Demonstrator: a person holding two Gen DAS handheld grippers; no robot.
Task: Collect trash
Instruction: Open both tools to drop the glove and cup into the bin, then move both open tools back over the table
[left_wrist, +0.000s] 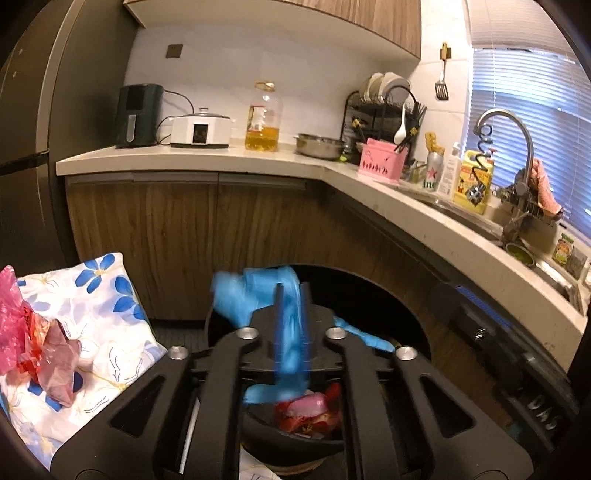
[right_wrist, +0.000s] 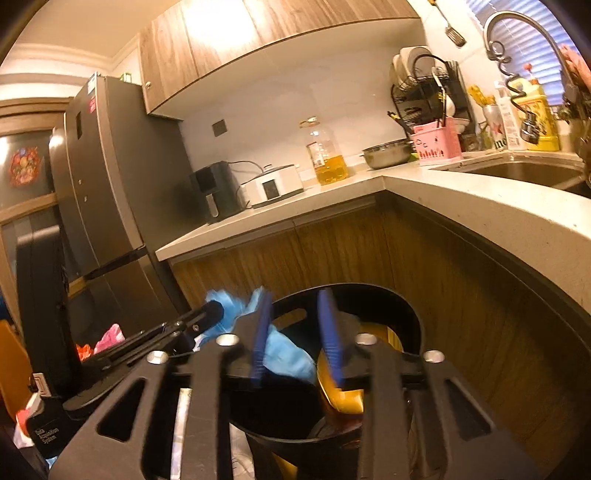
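Left gripper (left_wrist: 291, 317) jaws narrowly parted with blue plastic bag (left_wrist: 251, 295) between them, right gripper (right_wrist: 297, 336) jaws apart and empty, both over black trash bin (right_wrist: 402, 314), red wrappers (left_wrist: 310, 410) inside.

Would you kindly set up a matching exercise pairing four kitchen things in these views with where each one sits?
Things:
1. oil bottle
2. pink utensil caddy
3. blue plastic bag
4. spatula

Places:
A. hanging on the wall beside the window
B. over the black trash bin, at the left gripper's fingers
C. on the counter, between the white cooker and the steel bowl
D. on the counter, in front of the dish rack

Pairs: 1-C, 2-D, 3-B, 4-A
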